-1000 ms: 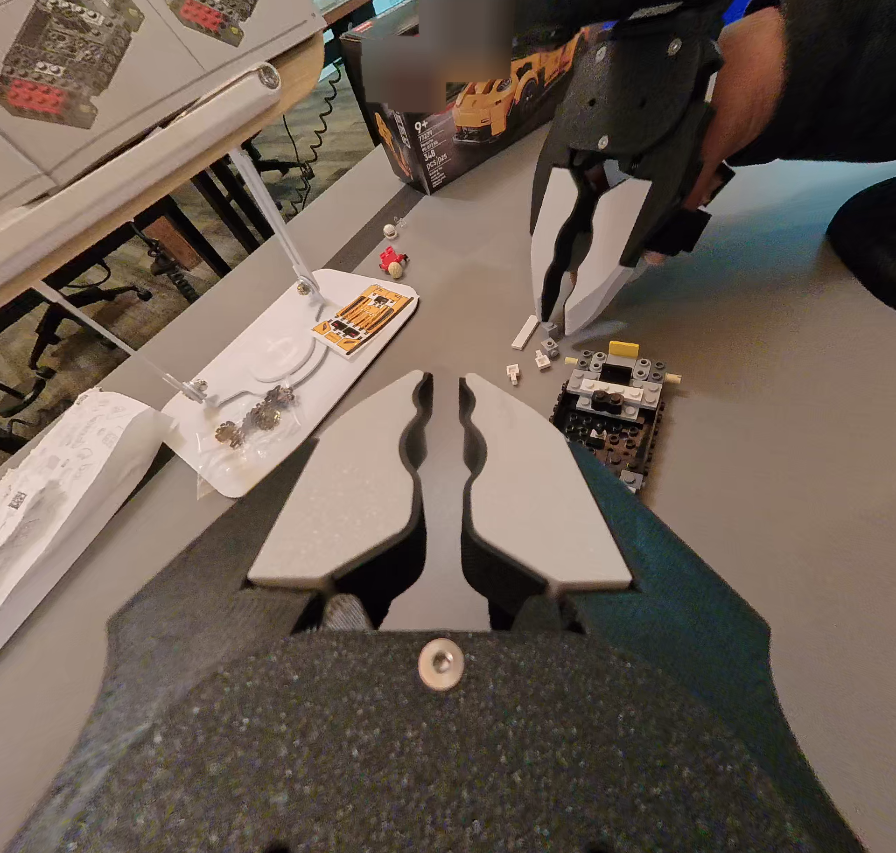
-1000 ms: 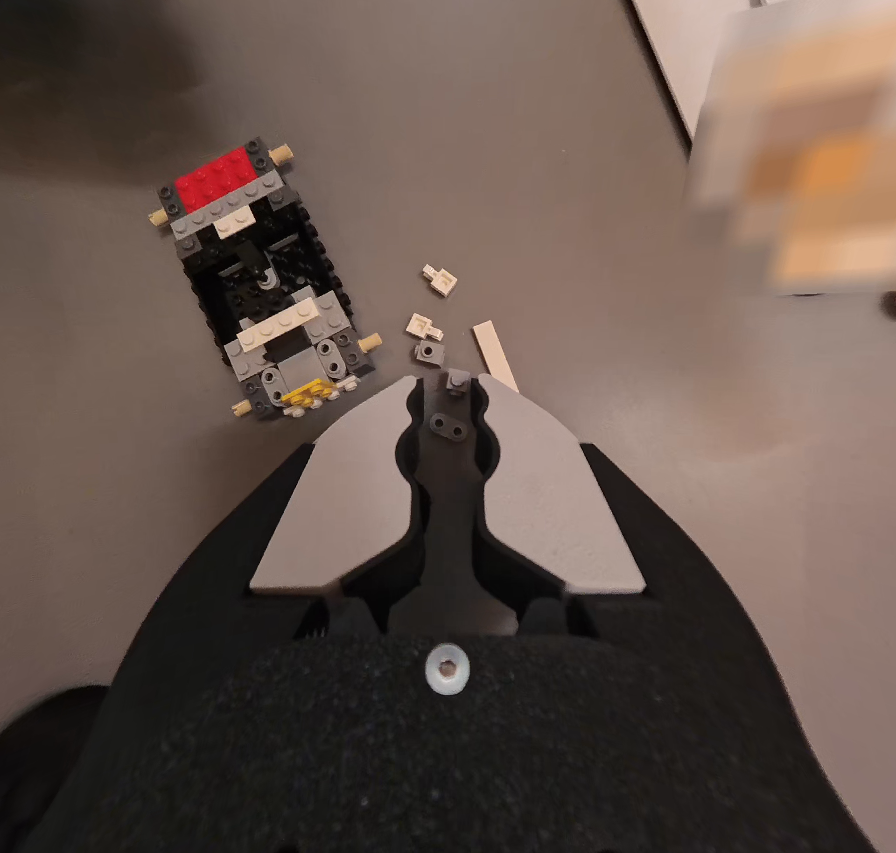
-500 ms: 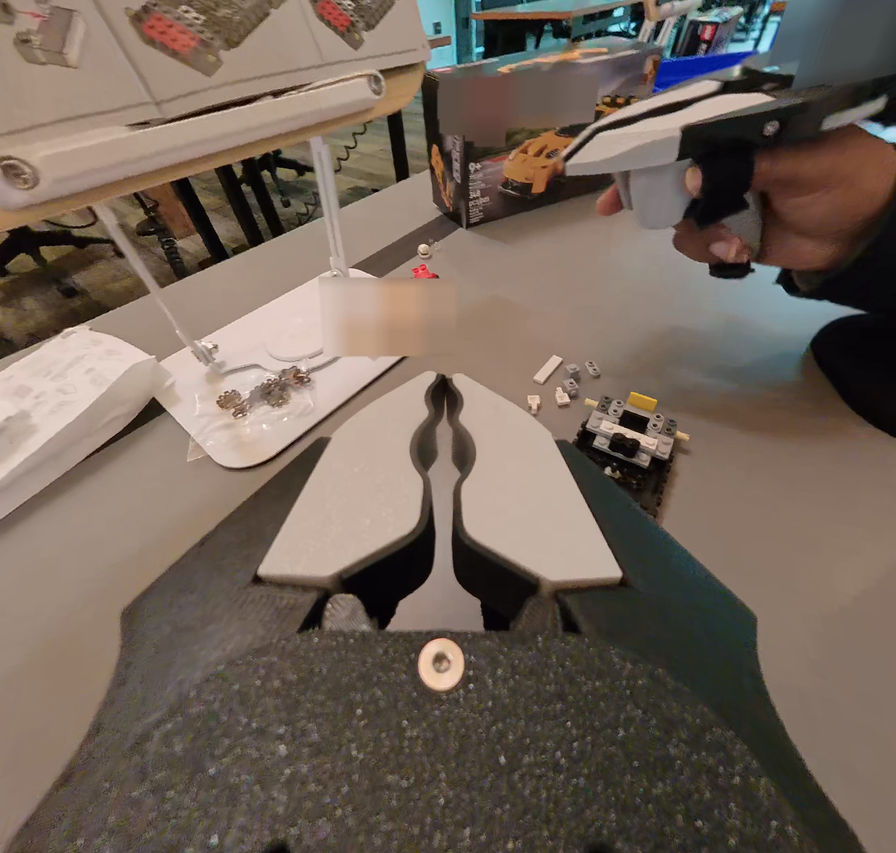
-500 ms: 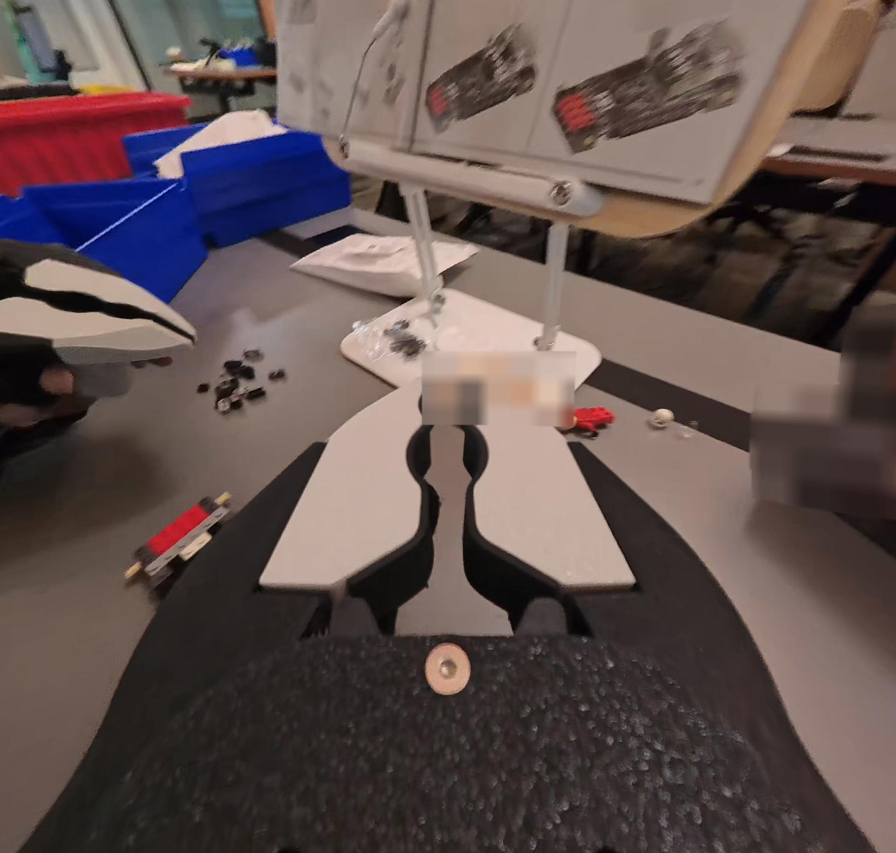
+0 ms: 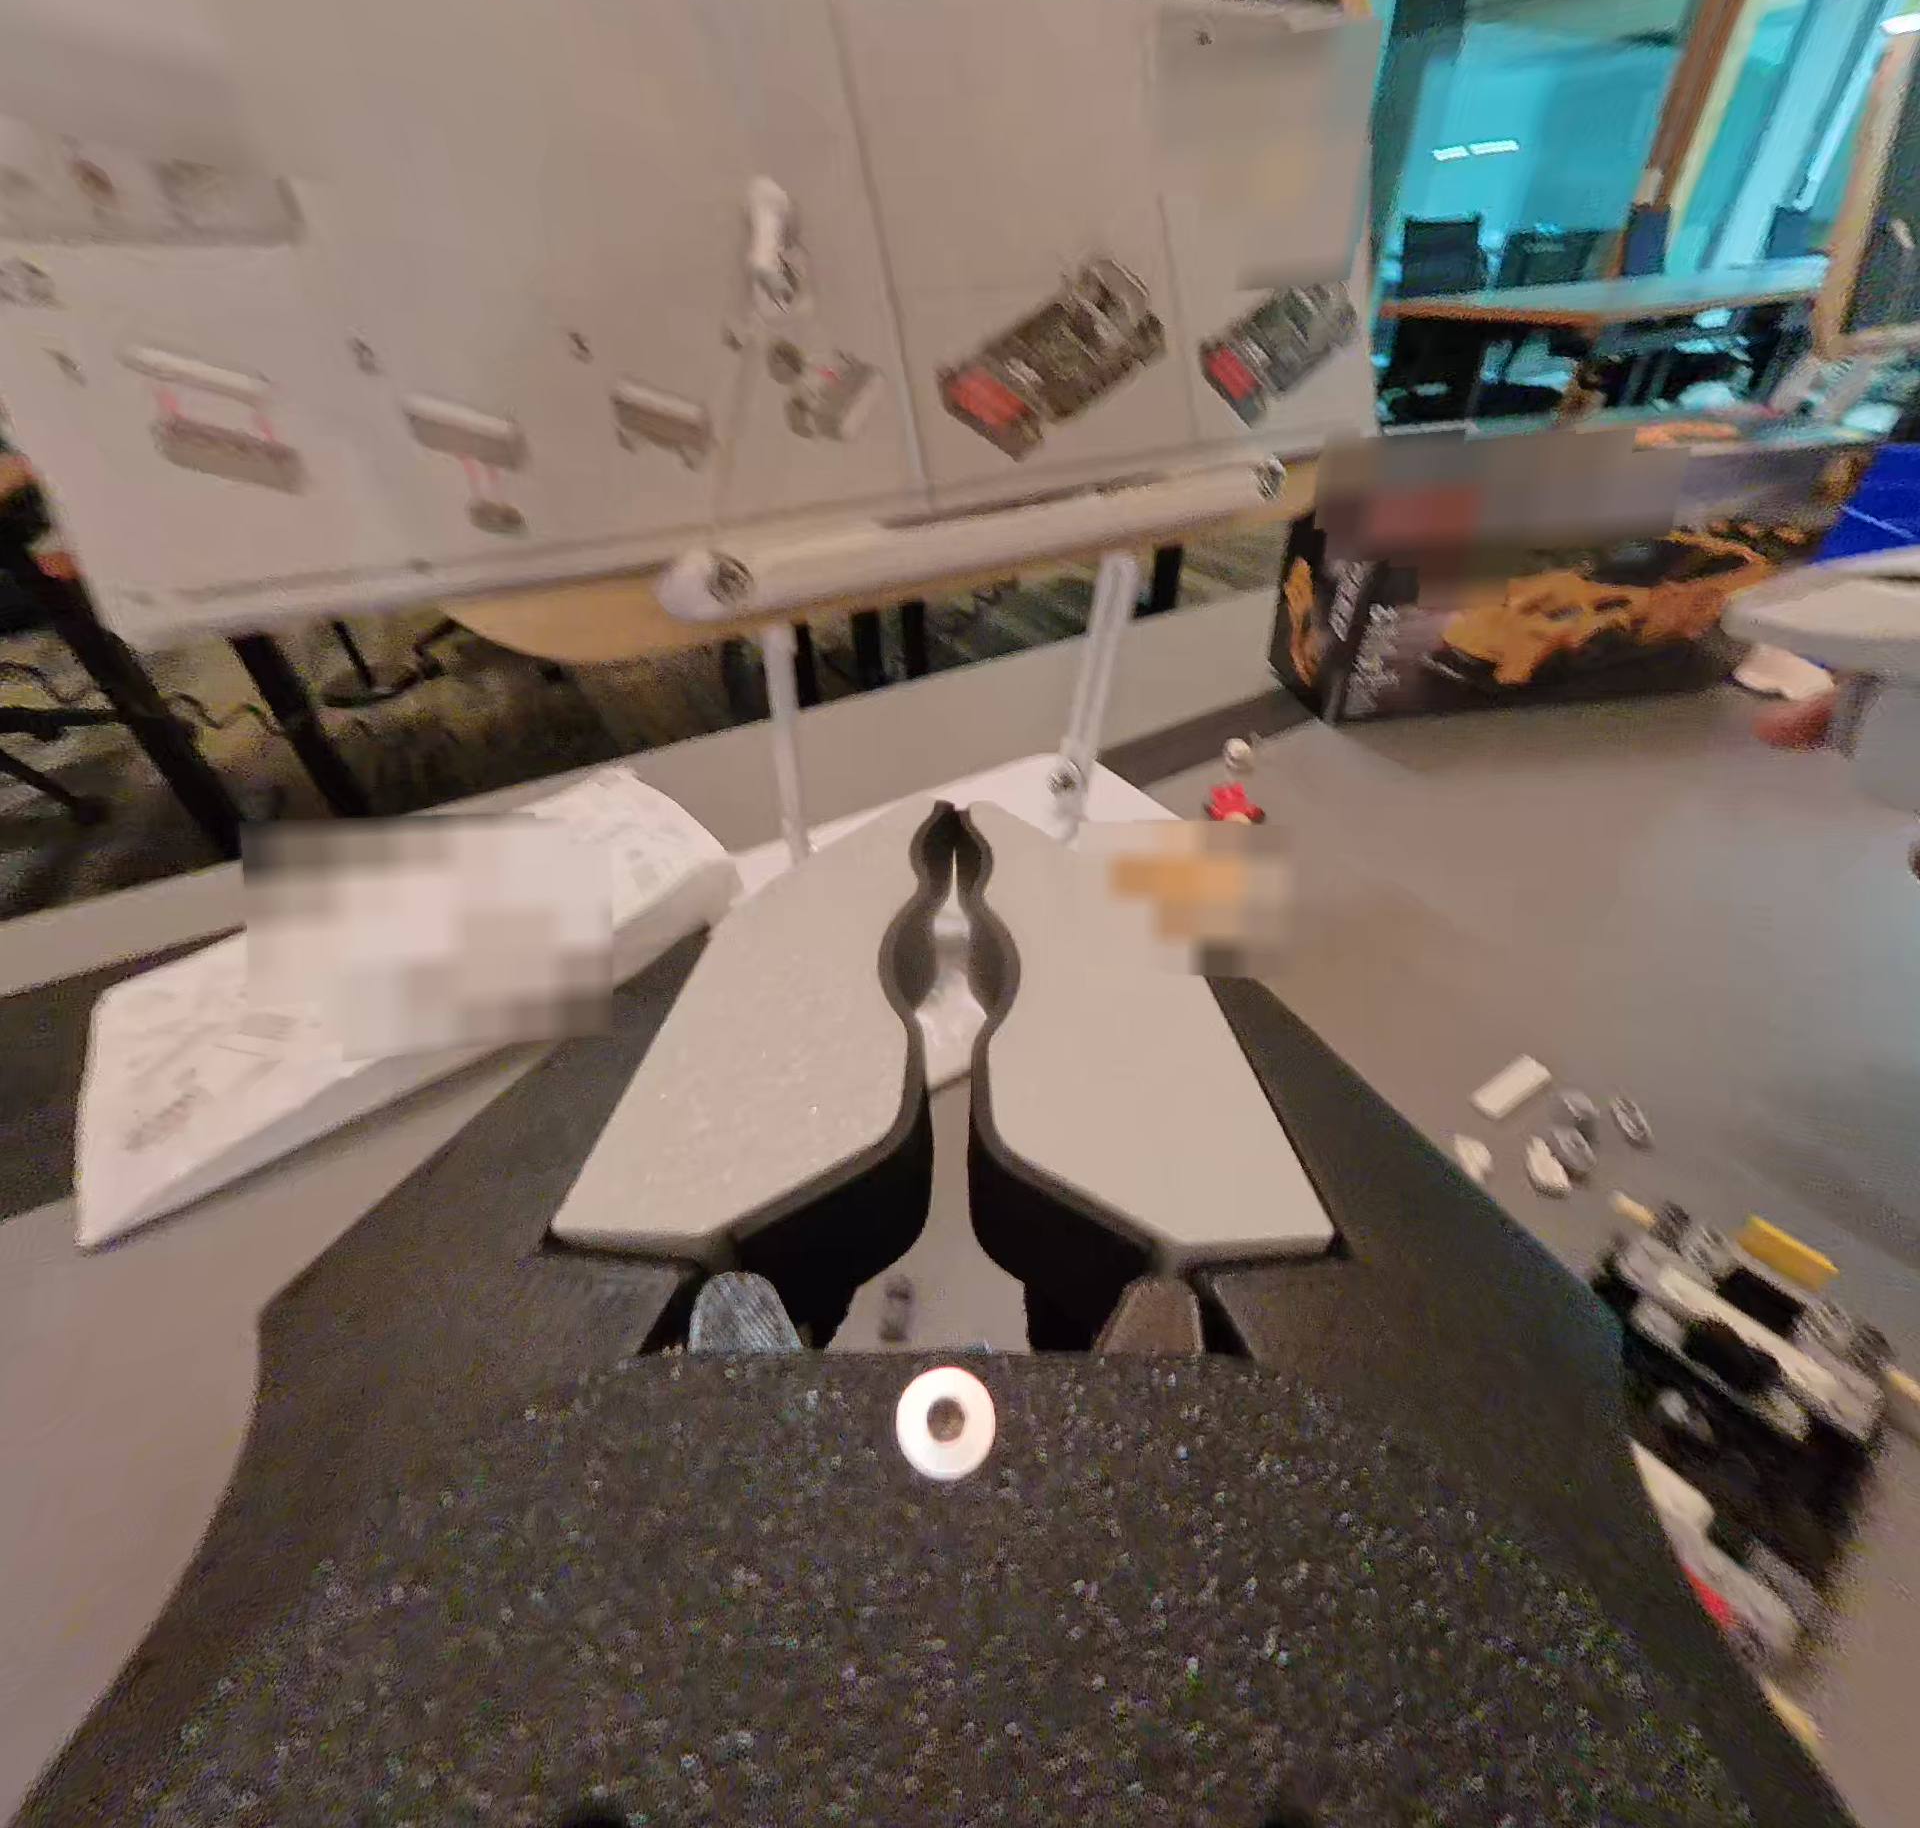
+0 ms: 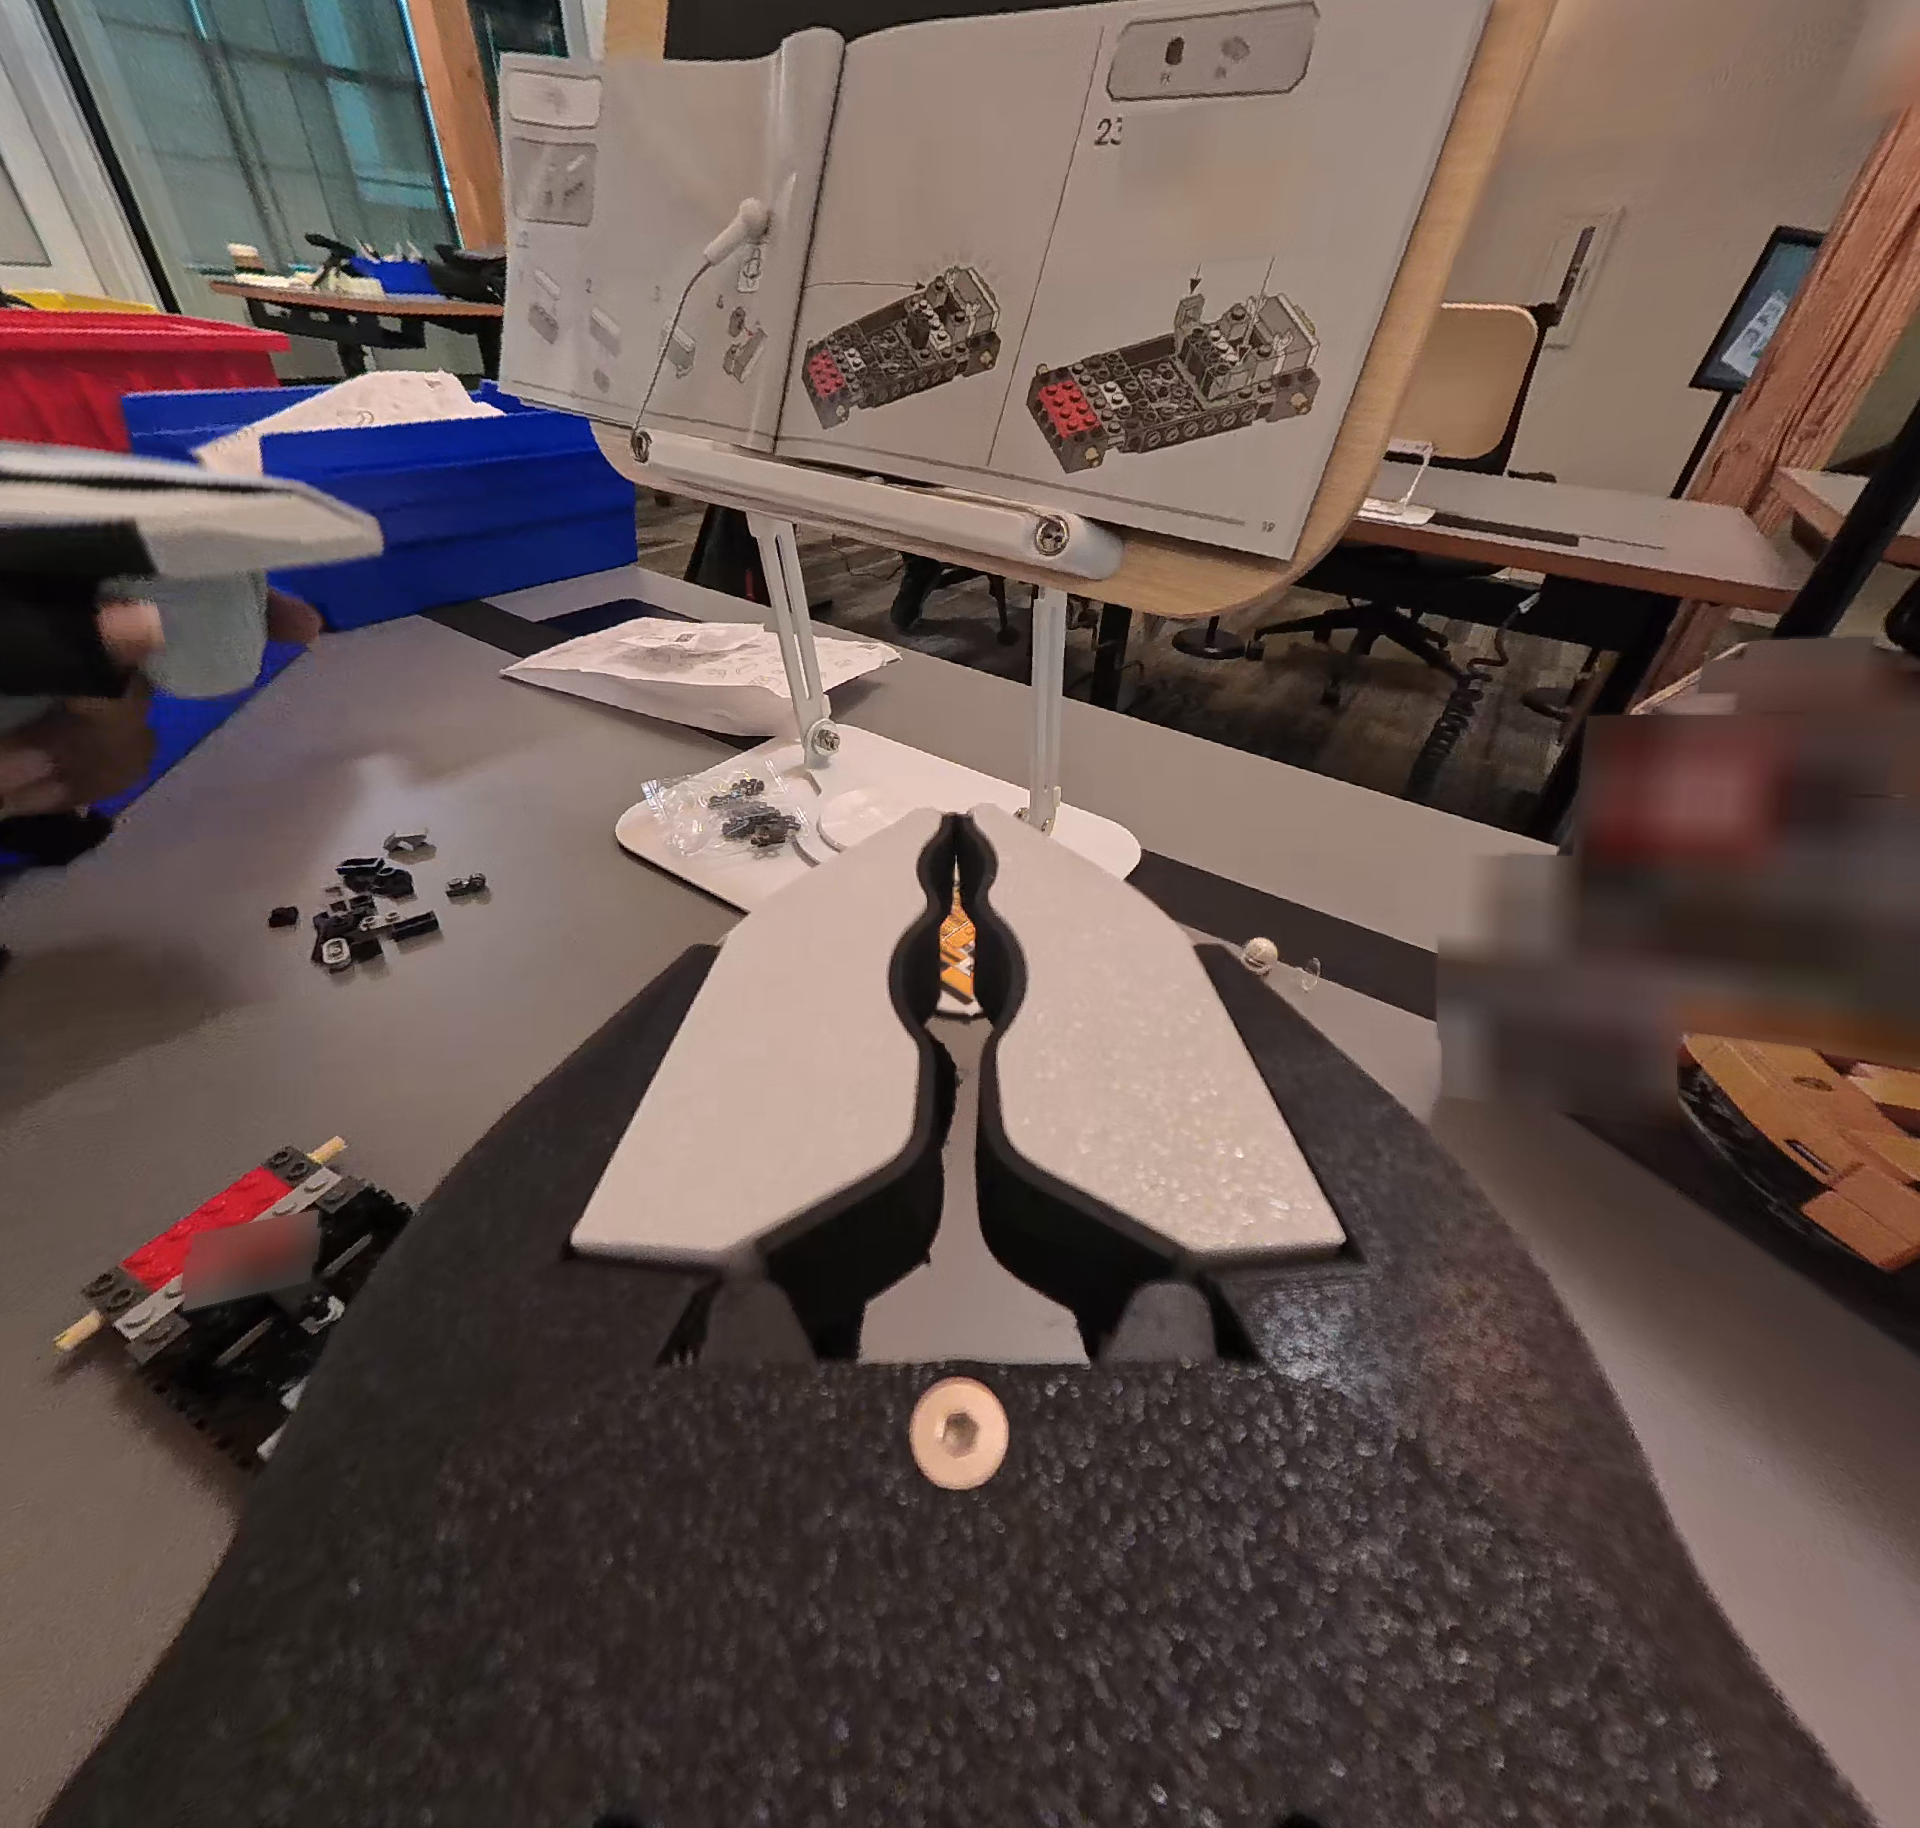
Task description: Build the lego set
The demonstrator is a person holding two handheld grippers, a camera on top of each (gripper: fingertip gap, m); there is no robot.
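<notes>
Grey table (image 6: 520,739): half-built car (image 6: 239,1290) (red-tailed).

Grey table (image 6: 540,739), blue bins (image 6: 447,490), red-and-black lego chassis (image 6: 239,1259), white stand base (image 6: 1081,848), black loose pieces (image 6: 364,911)

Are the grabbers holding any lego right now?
No. Both the left gripper and the right gripper are shut with nothing between their fingers.
</notes>
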